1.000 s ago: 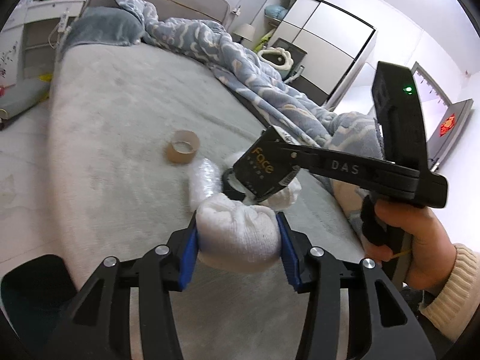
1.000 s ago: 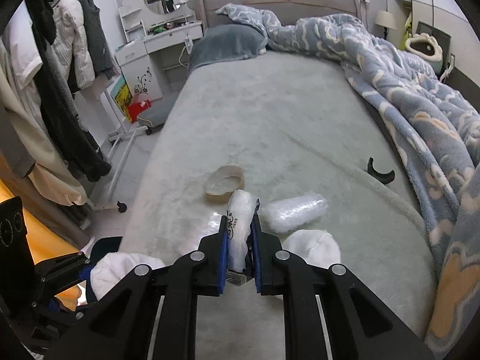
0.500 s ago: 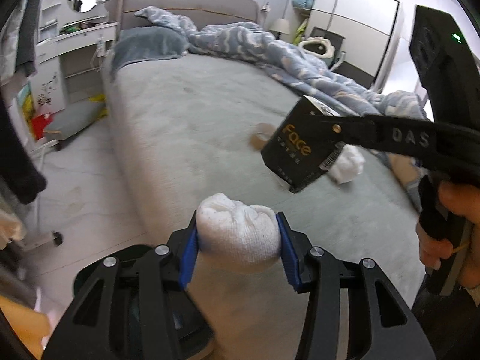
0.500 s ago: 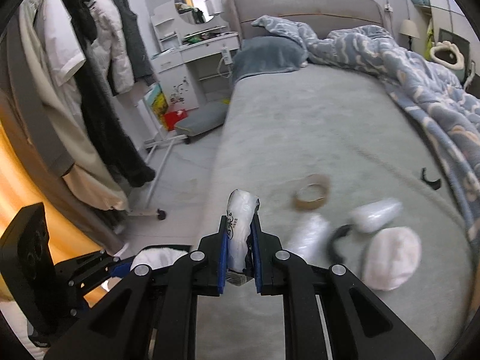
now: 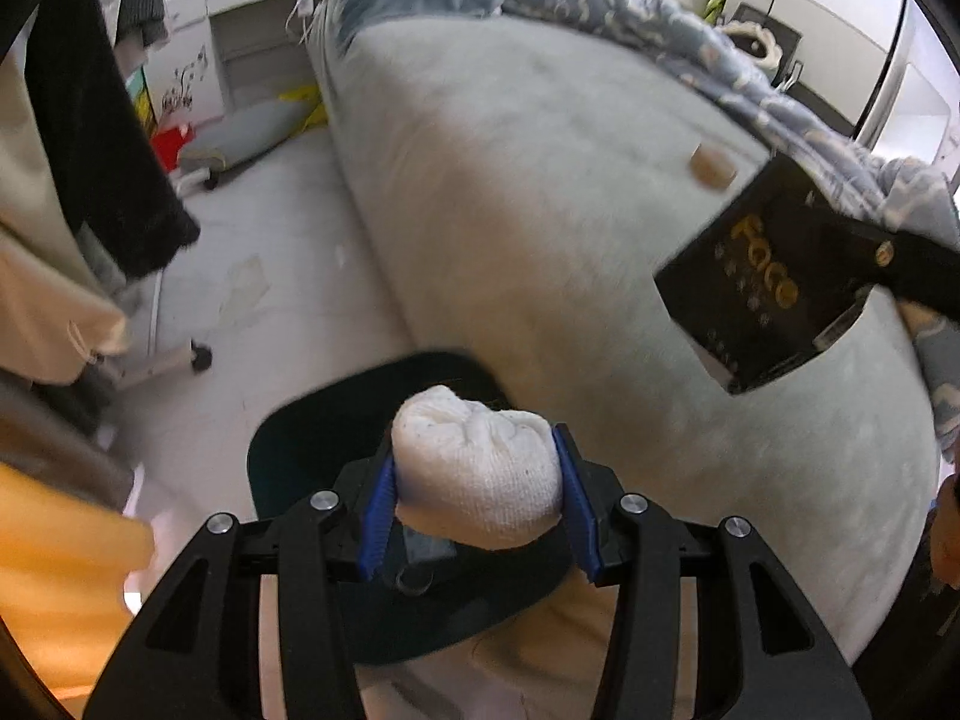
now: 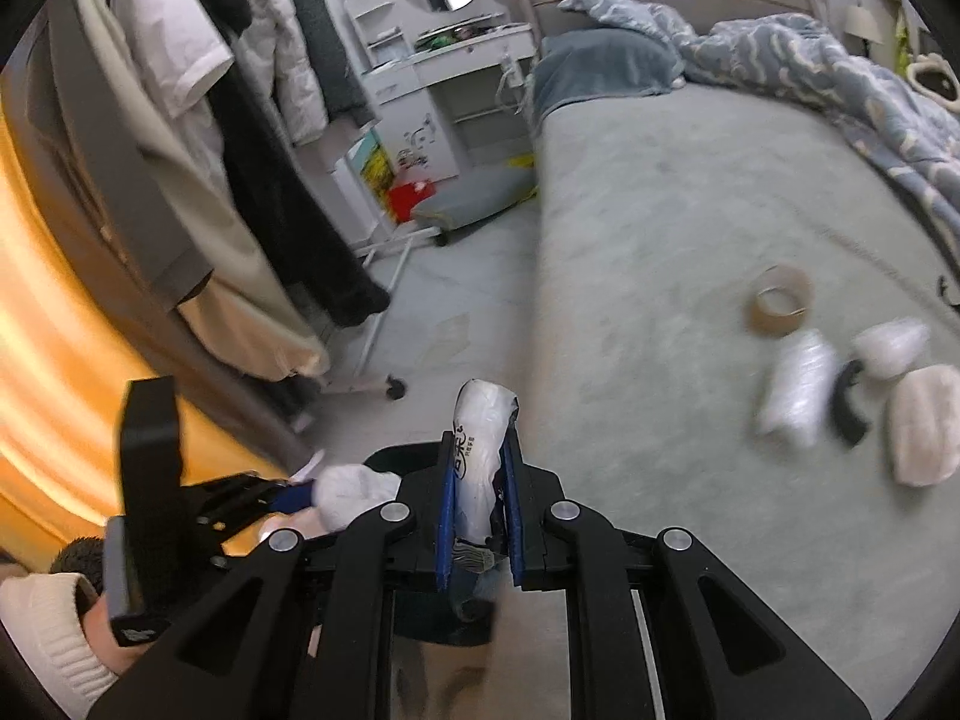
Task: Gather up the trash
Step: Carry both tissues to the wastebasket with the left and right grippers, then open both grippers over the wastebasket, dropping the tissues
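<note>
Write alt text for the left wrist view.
The left gripper clamps a white cloth wad above a dark bin on the floor beside a grey bed. At right, the right gripper holds a black packet printed "Face"; a tape roll lies on the bed.

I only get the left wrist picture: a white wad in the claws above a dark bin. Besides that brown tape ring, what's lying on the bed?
Observer: The right wrist view shows a plastic-wrapped bundle beside the tape ring. A smaller bundle, a black curved piece and a second white wad lie close by.
Operator: What grips the black packet at my right edge?
Observer: The right gripper, shut on it. From that side the packet looks white with print.
Operator: Who holds my claws?
Observer: A hand in a cream knitted sleeve.
</note>
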The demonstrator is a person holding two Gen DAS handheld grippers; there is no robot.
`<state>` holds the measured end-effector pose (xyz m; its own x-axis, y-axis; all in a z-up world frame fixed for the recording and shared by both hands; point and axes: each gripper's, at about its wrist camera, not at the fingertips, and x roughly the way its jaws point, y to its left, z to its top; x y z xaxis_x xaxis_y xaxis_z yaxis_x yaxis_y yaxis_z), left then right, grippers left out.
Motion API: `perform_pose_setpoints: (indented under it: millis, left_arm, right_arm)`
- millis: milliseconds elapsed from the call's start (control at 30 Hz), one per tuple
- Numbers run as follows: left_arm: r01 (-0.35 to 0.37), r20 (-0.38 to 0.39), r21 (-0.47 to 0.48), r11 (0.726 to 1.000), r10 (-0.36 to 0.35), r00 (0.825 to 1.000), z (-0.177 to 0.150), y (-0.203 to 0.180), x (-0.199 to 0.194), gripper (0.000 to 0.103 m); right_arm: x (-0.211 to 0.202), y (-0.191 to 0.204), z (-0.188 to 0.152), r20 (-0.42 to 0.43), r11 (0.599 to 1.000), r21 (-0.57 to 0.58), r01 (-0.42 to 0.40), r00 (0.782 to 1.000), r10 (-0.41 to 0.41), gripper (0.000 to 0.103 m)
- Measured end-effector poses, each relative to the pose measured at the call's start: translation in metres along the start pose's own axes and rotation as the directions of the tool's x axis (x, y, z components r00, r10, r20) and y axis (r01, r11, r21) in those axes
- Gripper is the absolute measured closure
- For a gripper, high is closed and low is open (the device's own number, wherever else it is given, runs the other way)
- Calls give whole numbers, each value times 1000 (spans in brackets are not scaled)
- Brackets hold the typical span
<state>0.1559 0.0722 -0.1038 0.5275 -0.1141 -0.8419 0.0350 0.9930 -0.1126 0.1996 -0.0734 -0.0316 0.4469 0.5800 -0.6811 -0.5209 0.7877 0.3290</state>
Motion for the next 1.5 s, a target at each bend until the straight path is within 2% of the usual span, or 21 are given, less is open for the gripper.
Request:
perform_pose_setpoints:
  millis: [100,200,367,500,600,667,733,867,1100,1300,1367,1500]
  left_arm:
    - [-11,-54,-33,999,9,999,-15,14,10,52]
    - [8,-89,-103,995,-17,996,-27,28,17,52]
    - [37,-116,-220,975,-63,991,-36,50,27,52]
    - [28,-173,-272,962,-77,982,-46,65,40,50]
    - [22,-197,-299,954,-84,977,-52,75,47,45]
    - [17,-206,-313,950,-85,975,-57,82,49,34]
    - [8,-203,-317,948,-76,976,-60,88,48,29]
    - [6,-165,-353,936,-68,984,-61,103,36,23]
    - [0,-56,-387,922,-23,998,-53,116,5,23]
    - [9,52,-414,910,14,999,-44,125,-22,28]
    - [13,70,-408,913,17,997,-43,124,-27,32]
    - [-5,110,-349,937,46,993,-39,116,-41,35]
  right_arm:
    - [11,12,-3,-14,1000,-10,-23,1000,23,89]
    - [25,24,-9,-42,999,-27,-28,999,27,89]
    - [45,37,-16,-93,998,-51,-27,995,22,89]
    - [60,39,-21,-127,998,-57,-24,992,17,89]
    - [74,37,-26,-168,999,-41,-15,986,8,89]
    - [83,38,-28,-184,999,-40,-8,983,0,89]
    - [90,40,-30,-195,999,-48,-2,981,-7,89]
    - [107,39,-34,-229,999,-43,8,973,-17,89]
    - [129,39,-46,-276,998,-56,3,961,-18,89]
    - [145,39,-55,-309,998,-60,-3,951,-15,89]
    - [150,41,-56,-318,998,-67,-8,948,-14,89]
    - [158,45,-61,-345,996,-85,-15,938,-15,89]
